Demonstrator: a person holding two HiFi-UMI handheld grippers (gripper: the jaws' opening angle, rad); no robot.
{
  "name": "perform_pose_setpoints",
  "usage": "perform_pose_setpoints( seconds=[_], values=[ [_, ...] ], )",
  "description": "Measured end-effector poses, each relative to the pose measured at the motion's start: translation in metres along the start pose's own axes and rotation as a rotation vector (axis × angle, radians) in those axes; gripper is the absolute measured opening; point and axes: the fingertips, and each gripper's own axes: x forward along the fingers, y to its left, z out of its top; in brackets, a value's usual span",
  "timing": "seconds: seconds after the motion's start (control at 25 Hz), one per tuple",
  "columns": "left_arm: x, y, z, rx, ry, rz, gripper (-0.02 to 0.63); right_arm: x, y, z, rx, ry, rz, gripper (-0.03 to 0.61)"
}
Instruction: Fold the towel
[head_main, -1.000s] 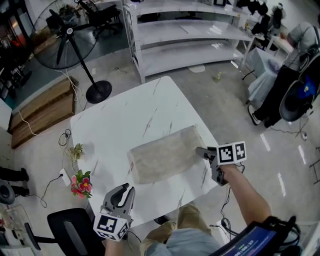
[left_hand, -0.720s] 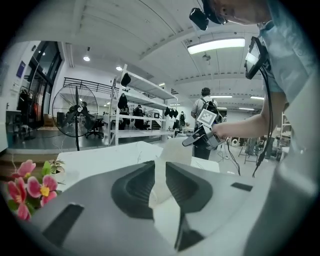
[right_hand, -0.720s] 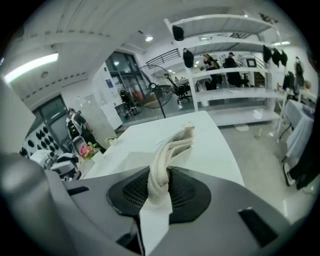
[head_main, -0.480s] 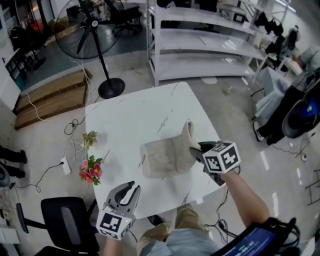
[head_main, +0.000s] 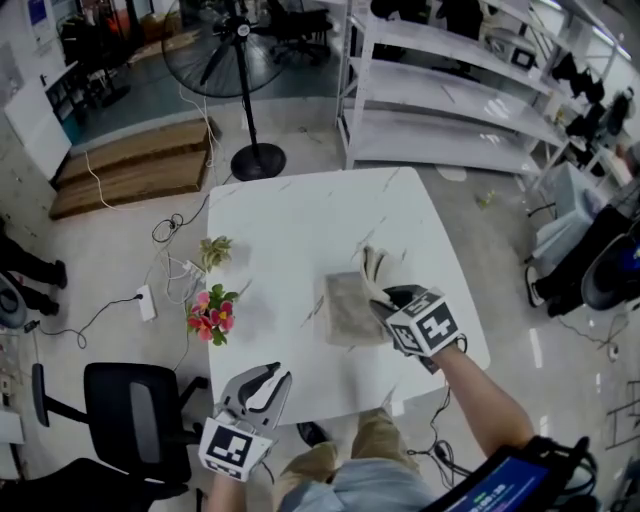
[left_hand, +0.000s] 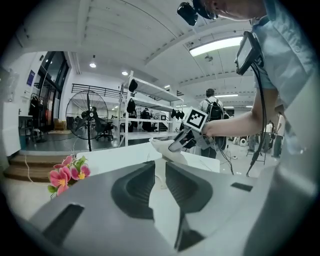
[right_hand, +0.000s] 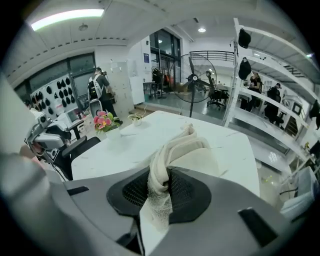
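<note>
**Desk:** What do we have here, and which step do we call it?

**Field:** We read it as mid-fold. The right claw (head_main: 386, 296) is clenched on a bunched edge of the towel (head_main: 350, 310) and holds it up off the rest of the cloth. The left claw (head_main: 268, 378) hangs off the near edge of the counter (head_main: 285, 235), at about 7 o'clock from the towel. Its jaws are a narrow slit apart and grip nothing.

**Desk:** Where does the towel sit?

**Field:** On the counter, toward 4 o'clock from its middle and near the right-hand edge. Pink flowers (head_main: 212, 312) stand well apart from it, by the counter's 9 o'clock edge.

**Desk:** And the next move, as we judge it?

**Field:** We would carry the lifted edge across toward 9 o'clock, lay it square on the opposite edge, and only then let go. The gathered cloth will need spreading on the way down, or the layer will land creased. The idle claw could pin the flat part so it does not drag.

**Desk:** How do we describe the cloth?

**Field:** Pale beige, soft and coarsely woven. In the right gripper view it rises from the pads as a rope-like twist. The lower part lies flat as a compact rectangle.
</note>
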Motion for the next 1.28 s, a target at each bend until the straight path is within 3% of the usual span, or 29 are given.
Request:
perform_pose_setpoints(
  seconds=[0.48, 0.84, 1.08, 1.28],
  values=[
    [-0.027, 0.009, -0.027, -0.045, 0.044, 0.063, 0.069, 0.068, 0.039, -0.022, -0.160, 0.113, 0.013, 0.097],
    [-0.026, 0.011, -0.041, -0.076, 0.065, 0.062, 0.069, 0.097, 0.056, -0.033, -0.237, 0.157, 0.029, 0.117],
    [-0.015, 0.010, -0.033, -0.097, 0.039, 0.065, 0.072, 0.074, 0.085, -0.015, -0.262, 0.044, 0.203, 0.232],
    [0.013, 0.003, -0.007, -0.099, -0.003, 0.040, 0.083, 0.035, 0.083, 0.012, -0.246, -0.063, 0.300, 0.231]
  ],
)
